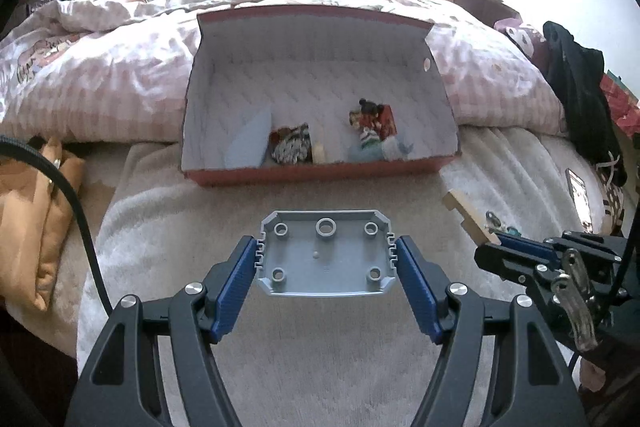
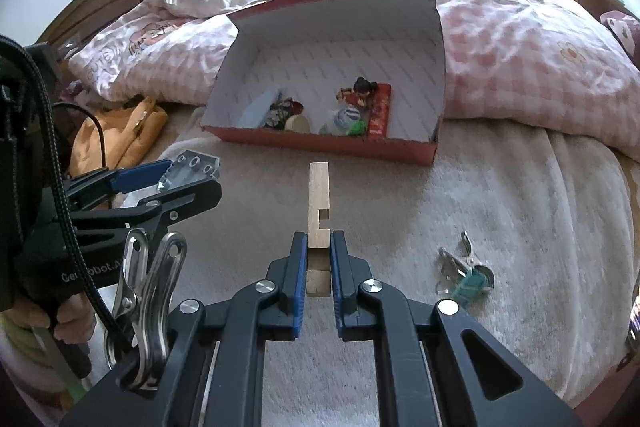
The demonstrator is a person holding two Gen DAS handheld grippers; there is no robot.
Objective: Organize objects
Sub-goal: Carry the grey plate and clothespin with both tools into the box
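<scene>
1. Transport step, by judgement: both grippers carried objects above a cream fleecy blanket [image 1: 328,367], facing an open red cardboard box [image 1: 320,175] with a white lining
2. Left gripper [image 1: 326,261] was clamped on a grey plastic plate [image 1: 326,259], its blue ribbed pads pressing the notched short edges; the plate was flat and rectangular with clipped corners and round raised studs
3. Right gripper [image 2: 319,251] was closed tight on a pale wooden block [image 2: 319,203], a long squared bar with a notch cut in one side, pointing towards the box
4. Box already held small toys, a figurine [image 2: 360,91] and a pale blue flat piece [image 2: 260,109] leaning on its left wall
5. Next move likely called for carrying each piece over the low front rim, then releasing it onto bare floor inside
6. Bunch of keys [image 2: 464,275] lay on the blanket at the right, untouched
</scene>
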